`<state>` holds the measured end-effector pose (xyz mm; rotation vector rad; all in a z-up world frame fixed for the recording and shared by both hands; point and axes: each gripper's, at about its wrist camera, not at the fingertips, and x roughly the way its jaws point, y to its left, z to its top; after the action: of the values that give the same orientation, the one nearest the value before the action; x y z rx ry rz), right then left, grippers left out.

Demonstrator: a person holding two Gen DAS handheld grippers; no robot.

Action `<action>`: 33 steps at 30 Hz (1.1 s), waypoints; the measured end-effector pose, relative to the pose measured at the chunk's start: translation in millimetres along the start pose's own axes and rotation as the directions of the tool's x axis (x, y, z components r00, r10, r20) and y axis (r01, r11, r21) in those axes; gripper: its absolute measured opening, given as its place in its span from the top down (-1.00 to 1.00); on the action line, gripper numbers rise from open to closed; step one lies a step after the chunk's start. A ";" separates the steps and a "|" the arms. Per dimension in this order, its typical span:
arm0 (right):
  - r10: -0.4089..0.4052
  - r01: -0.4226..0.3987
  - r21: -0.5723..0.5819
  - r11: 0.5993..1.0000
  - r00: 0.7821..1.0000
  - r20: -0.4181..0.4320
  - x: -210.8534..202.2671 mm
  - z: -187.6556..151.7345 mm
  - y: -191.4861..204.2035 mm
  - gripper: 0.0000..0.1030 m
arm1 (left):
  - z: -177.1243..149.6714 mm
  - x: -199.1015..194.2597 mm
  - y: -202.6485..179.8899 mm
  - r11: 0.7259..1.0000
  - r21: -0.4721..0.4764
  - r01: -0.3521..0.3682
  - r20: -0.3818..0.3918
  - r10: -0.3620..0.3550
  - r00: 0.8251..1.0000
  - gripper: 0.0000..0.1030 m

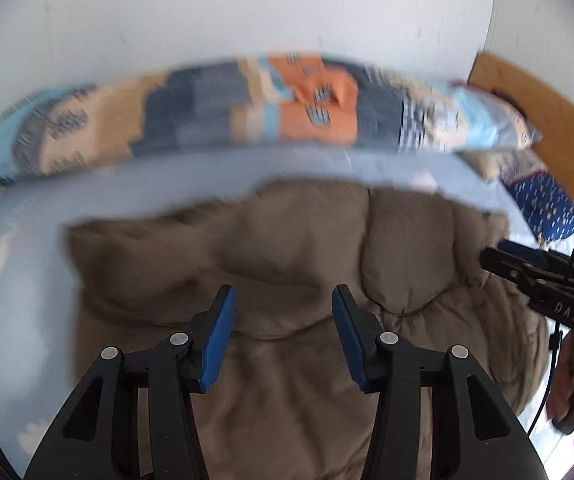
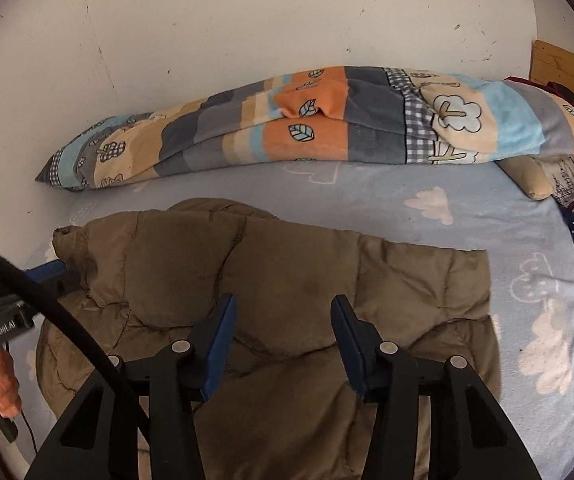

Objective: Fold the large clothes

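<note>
The left gripper point(image 1: 283, 300), jaws wide apart and holding nothing, hangs over the brown quilted jacket point(image 2: 287, 280) spread along the bed's point(image 2: 427, 216) near edge. The right gripper point(image 2: 283, 308), jaws equally parted and holding nothing, hovers above its middle.

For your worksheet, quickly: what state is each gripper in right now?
Left gripper: open, holding nothing, above the brown jacket.
Right gripper: open, holding nothing.
</note>
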<state>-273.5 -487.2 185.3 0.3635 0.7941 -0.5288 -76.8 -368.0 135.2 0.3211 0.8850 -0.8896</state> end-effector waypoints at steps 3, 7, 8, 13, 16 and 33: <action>-0.083 0.081 -0.028 0.996 0.994 -0.075 37.9 -2.5 0.5 -0.02 | -3.3 40.9 -7.0 0.999 -0.007 -0.032 -0.099 0.031 0.995 0.03; -0.109 0.106 -0.023 0.994 0.976 -0.189 81.1 -14.8 -25.8 -0.10 | 1.9 72.1 -2.9 0.999 -0.026 -0.026 -0.180 0.021 0.983 -0.03; -0.102 0.101 -0.018 0.995 0.975 -0.199 86.6 -16.4 -31.0 -0.12 | 4.3 78.7 -1.1 0.999 -0.045 -0.017 -0.198 0.008 0.980 -0.03; -0.124 0.133 0.021 0.991 0.963 -0.238 109.2 -19.9 -46.5 -0.16 | 4.9 101.7 -2.1 0.997 -0.063 -0.041 -0.213 0.027 0.977 -0.06; -0.146 0.157 0.022 0.987 0.952 -0.270 115.0 -17.5 -44.9 -0.16 | 5.9 99.1 -6.6 0.996 -0.061 -0.071 -0.209 0.057 0.976 -0.06; -0.057 0.077 0.225 0.971 0.994 -0.092 -60.4 -59.2 3.6 -0.42 | -77.2 -73.8 -4.8 0.993 -0.110 -0.043 -0.029 0.040 0.999 -0.08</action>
<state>-340.7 -436.1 192.5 0.5759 0.8323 -0.6738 -145.1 -286.6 145.9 0.2545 0.9458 -0.7964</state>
